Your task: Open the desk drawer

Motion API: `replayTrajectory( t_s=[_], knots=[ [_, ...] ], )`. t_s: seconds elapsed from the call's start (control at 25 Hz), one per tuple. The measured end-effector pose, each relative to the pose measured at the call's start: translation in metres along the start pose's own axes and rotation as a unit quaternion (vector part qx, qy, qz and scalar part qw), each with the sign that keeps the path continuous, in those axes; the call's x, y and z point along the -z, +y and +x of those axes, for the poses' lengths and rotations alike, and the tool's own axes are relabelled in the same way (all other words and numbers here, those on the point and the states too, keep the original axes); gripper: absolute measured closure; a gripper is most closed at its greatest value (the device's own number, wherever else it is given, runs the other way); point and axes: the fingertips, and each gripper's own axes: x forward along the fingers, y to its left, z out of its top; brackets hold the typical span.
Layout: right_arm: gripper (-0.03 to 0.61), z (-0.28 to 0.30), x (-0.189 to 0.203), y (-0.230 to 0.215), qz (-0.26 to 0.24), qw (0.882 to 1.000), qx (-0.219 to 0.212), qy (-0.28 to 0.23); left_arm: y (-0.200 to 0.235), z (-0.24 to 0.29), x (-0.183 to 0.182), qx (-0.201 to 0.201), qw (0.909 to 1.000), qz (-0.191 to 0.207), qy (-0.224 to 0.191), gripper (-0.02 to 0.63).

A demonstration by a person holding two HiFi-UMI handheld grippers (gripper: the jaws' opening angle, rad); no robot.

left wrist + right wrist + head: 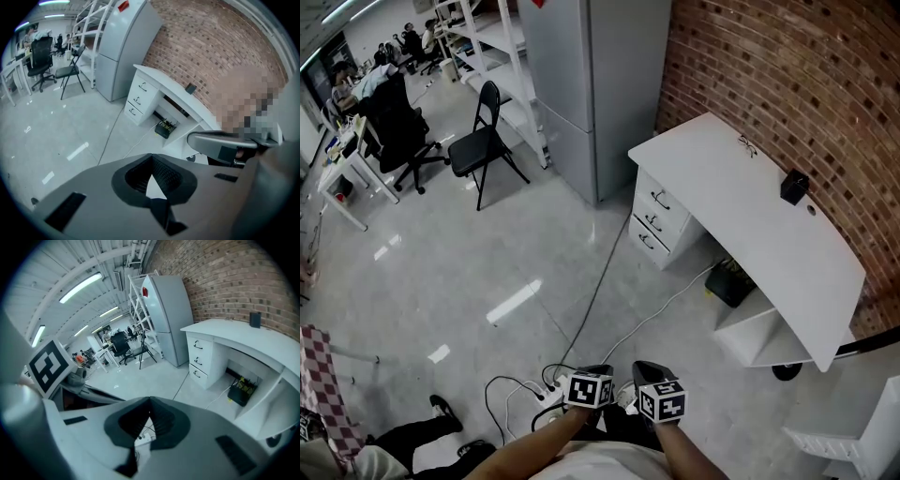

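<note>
While left tool [151, 157], right tool [150, 401] hover closed | cable [598, 281] crosses toward drawers [653, 220]

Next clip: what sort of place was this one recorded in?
Probably an open-plan office or lab workspace. A white desk with drawers stands against a brick wall, a tall grey fridge stands beside it, and office chairs sit farther off across the floor.

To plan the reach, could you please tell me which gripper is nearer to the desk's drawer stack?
Right, only slightly. The right gripper sits straight across the floor from the drawer stack; the left gripper sits beside it, further to the side. Both are far from it.
</note>
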Motion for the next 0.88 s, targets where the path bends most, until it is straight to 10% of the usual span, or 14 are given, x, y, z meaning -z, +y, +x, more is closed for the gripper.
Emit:
replayTrajectory(
  t_s=[0.88],
  knots=[
    [0.563, -0.02, -0.067, -0.083, 0.012, 0.999, -0.003, -0.053, -0.065, 0.034, -0.12, -0.008, 0.9986, 0.034, -0.04, 0.607]
  ],
)
